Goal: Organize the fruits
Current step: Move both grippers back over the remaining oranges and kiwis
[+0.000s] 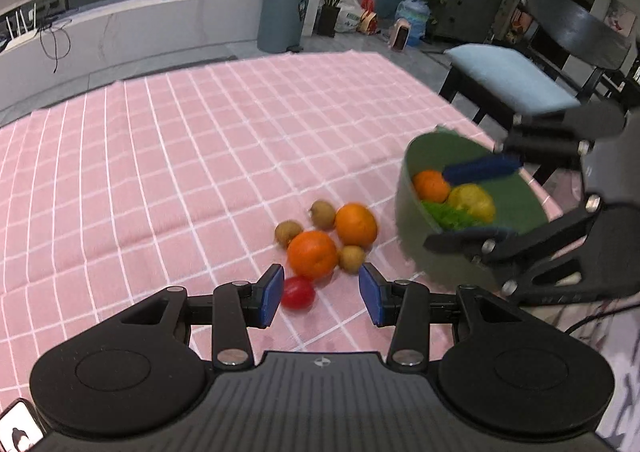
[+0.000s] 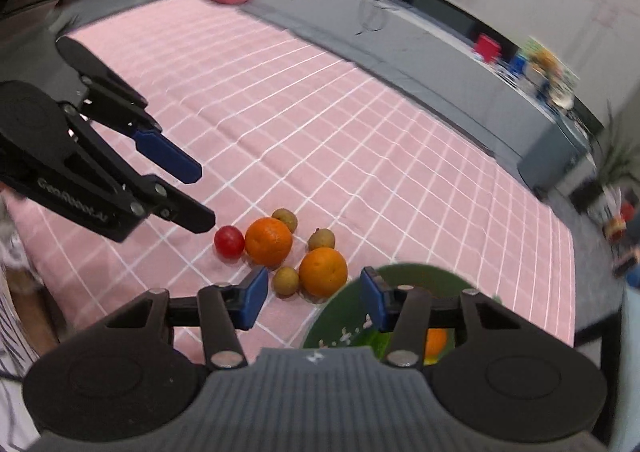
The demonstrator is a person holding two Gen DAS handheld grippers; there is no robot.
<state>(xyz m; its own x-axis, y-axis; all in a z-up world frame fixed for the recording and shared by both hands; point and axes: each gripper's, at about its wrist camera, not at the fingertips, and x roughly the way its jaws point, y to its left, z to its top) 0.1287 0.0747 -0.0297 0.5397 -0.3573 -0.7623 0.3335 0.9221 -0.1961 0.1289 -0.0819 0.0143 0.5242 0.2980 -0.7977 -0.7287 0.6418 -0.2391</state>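
Pink checked cloth point(image 1: 180, 156) covers the worktop, where two oranges point(image 1: 312, 254), three kiwis point(image 1: 323, 213) and a red tomato point(image 1: 298, 293) cluster beside a green bowl point(image 1: 412, 208) holding fruit. Left tongs point(image 1: 321, 294) gape empty over the tomato; right tongs point(image 2: 314, 302) spread empty above the bowl.

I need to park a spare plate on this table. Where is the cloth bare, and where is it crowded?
The pink checked cloth is bare across its far half and its left side, beyond the fruit cluster. It is crowded near the front: loose fruit sits between the left claw and the green bowl, where the right claw hangs.
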